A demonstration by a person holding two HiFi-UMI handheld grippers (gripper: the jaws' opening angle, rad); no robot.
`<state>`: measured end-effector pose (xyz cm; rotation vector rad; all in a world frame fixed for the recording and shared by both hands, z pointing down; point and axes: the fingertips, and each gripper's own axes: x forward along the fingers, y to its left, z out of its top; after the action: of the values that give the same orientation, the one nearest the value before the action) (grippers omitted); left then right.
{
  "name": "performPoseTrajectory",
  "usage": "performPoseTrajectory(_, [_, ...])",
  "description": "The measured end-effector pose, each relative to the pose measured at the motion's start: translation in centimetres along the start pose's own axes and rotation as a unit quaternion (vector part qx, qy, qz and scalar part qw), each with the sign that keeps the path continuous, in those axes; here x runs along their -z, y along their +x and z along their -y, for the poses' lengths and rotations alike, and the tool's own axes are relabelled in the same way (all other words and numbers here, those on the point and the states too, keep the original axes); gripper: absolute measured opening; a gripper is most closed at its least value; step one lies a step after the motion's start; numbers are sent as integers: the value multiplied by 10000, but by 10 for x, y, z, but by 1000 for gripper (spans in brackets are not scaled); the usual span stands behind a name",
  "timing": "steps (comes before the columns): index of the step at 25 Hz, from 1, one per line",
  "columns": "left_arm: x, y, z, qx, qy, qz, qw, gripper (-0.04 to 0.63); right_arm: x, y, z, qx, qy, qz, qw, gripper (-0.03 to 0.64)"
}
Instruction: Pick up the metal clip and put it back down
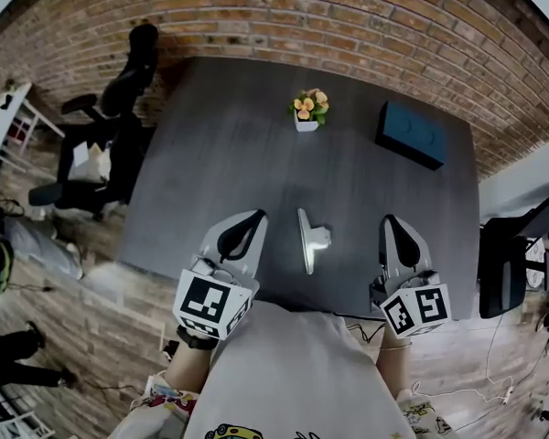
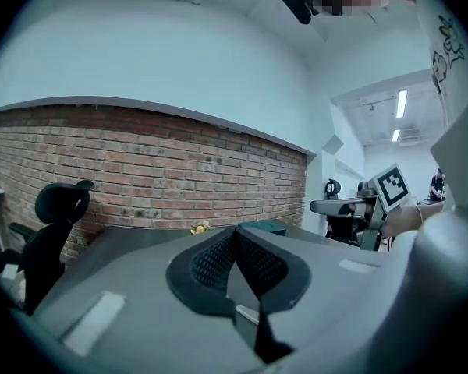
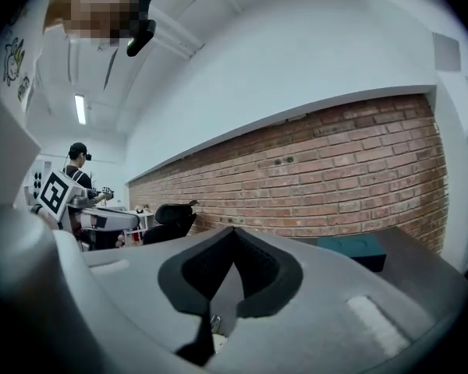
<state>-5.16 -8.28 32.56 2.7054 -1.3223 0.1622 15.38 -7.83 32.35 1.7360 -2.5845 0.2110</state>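
Metal clip (image 1: 309, 239) on grey table (image 1: 220, 135), plain in head view;
left gripper (image 1: 250, 222) and right gripper (image 1: 392, 224) flank it; their own views show jaws pressed together, empty.

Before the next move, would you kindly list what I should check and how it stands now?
1. Silver metal clip rests on the dark grey table, between the two claws: ok.
2. Left claw empty: ok, shut on nothing.
3. Right claw open for a grasp: not ok, shut and empty.
4. Small pot of flowers and teal box well away from the clip: ok.
5. Clip undamaged: cannot tell.
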Motion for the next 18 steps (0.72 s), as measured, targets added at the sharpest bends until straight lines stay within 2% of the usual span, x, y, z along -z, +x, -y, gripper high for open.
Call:
performPoseTrajectory(9, [4,-10,-16,-277,-81,-88,9995,-2,4,2,-5,2,-334,-166,9993,2])
performPoseTrajectory(18, [14,1,-23,-207,-143,-217,9994,-2,10,10,-2,12,-401,-385,9985,0])
